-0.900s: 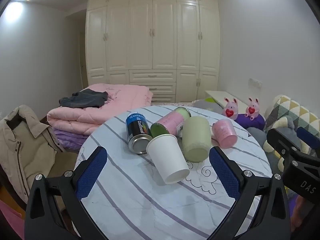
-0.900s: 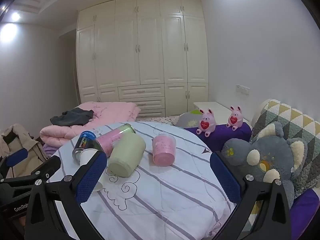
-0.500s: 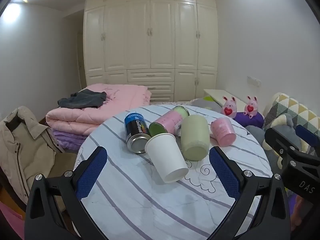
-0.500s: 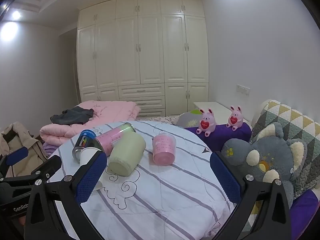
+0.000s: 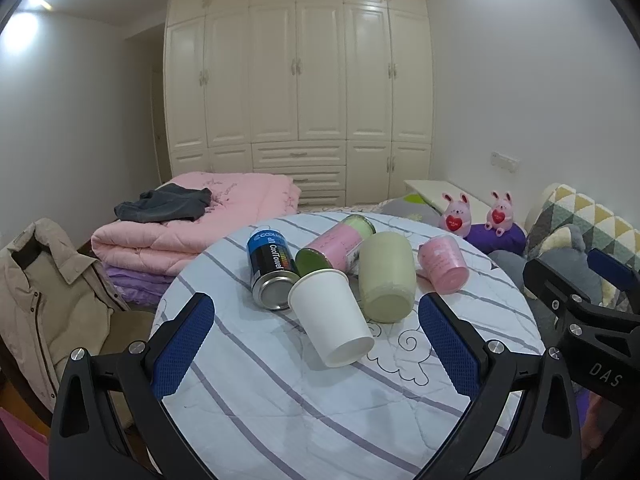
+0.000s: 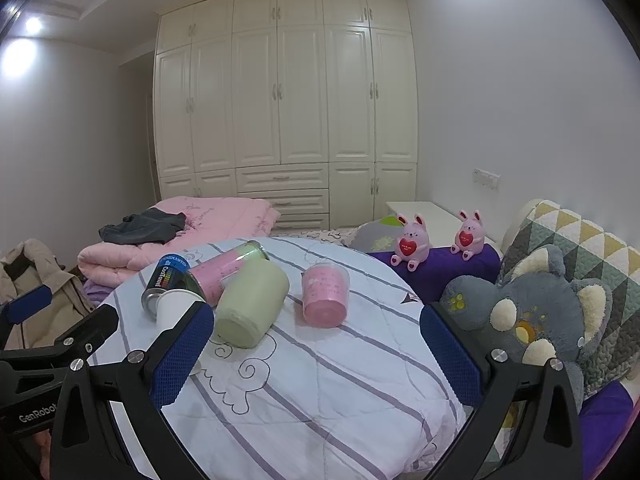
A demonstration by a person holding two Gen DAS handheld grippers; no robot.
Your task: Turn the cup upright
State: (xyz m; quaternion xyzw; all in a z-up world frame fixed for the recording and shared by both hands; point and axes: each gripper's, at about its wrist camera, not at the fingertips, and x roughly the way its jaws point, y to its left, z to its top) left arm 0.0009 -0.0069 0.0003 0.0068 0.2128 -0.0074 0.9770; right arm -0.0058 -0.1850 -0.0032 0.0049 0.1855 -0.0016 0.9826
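Several containers lie on their sides on a round table with a striped cloth (image 5: 280, 408). A white paper cup (image 5: 330, 316) lies nearest, base towards me. A pale green cup (image 5: 386, 276) lies beside it, also in the right wrist view (image 6: 252, 302). A pink cup (image 5: 443, 265) lies tilted at the right, centred in the right wrist view (image 6: 325, 294). My left gripper (image 5: 316, 344) is open and empty, just short of the white cup. My right gripper (image 6: 316, 350) is open and empty, short of the pink cup.
A blue-black can (image 5: 271, 268) and a pink-green tube (image 5: 334, 242) lie behind the cups. Folded pink bedding (image 5: 192, 220) and a beige jacket (image 5: 36, 288) are at the left. Plush toys (image 6: 532, 320) and a patterned cushion (image 6: 580, 248) crowd the right.
Both views sit slightly lower, with the cups a little higher in frame. Both grippers stay open and nothing on the table has moved.
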